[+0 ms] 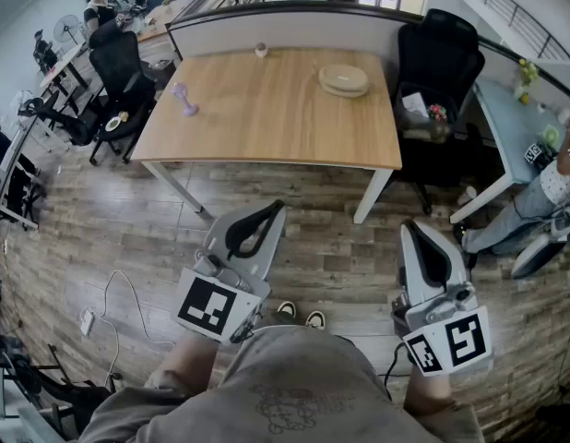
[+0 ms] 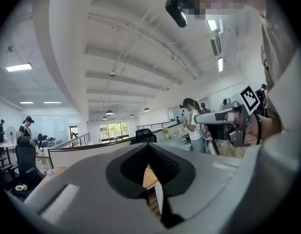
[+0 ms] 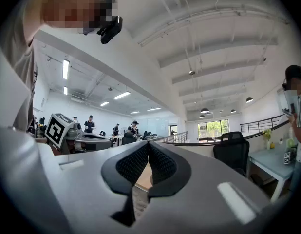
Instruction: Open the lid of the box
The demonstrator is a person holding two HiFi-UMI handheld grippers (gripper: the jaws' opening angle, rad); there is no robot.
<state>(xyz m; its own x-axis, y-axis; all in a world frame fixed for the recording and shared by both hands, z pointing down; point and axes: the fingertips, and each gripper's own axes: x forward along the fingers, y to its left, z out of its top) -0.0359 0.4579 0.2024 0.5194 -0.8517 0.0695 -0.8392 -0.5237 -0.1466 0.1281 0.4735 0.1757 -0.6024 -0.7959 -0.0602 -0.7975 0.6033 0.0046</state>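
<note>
Item 1. Left gripper [image 1: 272, 209]: held low in front of the person's shirt [image 1: 294, 386], tip raised toward the table [image 1: 267, 127], well short of it. Its own view shows the jaws together with nothing between them.

Item 2. Right gripper [image 1: 413, 227]: held low at the other side. Its jaws are likewise together and hold nothing.

Item 3. Box [image 1: 344, 80]: round, flat and beige. It sits on the far right part of the table, well apart from both grippers. It shows in the head view only, too small there to tell how the lid sits.

Item 4. Other things on the table, head view only: a purple object [image 1: 184, 100] at the left and a small item [image 1: 261, 51] at the far edge. Neither can be made out clearly.

Item 5. Each gripper view shows only a sliver of tabletop through the gap behind its pads, then ceiling, lamps and distant people. Each also catches the other gripper with its marker cube, side on.

Item 6. The hands are mostly hidden under the marker cubes, and the forearms are cut off by the shirt.

Item 7. Chair [image 1: 442, 53]: black, beyond the table's right end.
</note>
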